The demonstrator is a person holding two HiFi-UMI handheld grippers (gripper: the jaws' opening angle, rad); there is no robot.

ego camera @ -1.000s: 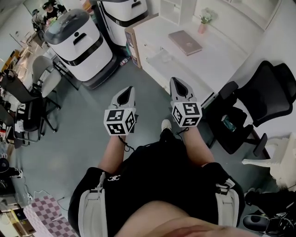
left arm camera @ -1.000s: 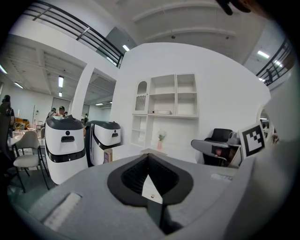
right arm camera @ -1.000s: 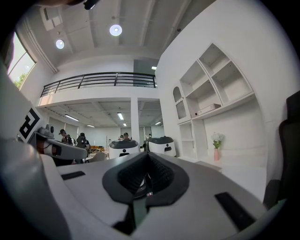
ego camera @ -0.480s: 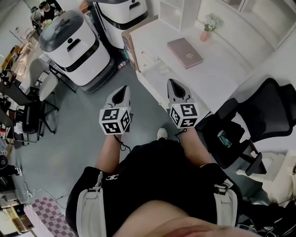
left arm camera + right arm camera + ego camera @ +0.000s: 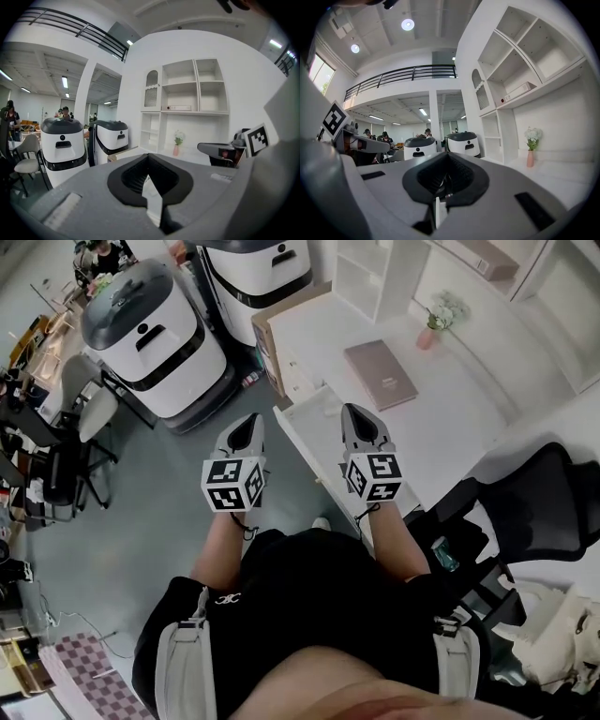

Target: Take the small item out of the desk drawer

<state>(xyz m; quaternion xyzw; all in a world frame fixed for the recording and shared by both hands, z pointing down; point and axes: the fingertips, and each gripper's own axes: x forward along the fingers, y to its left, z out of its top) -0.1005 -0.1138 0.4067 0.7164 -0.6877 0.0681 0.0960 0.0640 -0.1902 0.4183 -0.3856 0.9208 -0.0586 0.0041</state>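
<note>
Hidden from view: small item, presumably inside drawers (image 5: 298, 381) at tabletop (image 5: 441, 418) end. Probably light and rigid; best pinched across its narrow sides. Left claw (image 5: 251, 420) and right claw (image 5: 354, 412) pressed together, empty, near tabletop.

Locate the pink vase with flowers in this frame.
Head view, upper right: the pink vase stands on the white desk, up and right of the mauve book, near the white shelving. It also shows at the right gripper view's right side.
</note>
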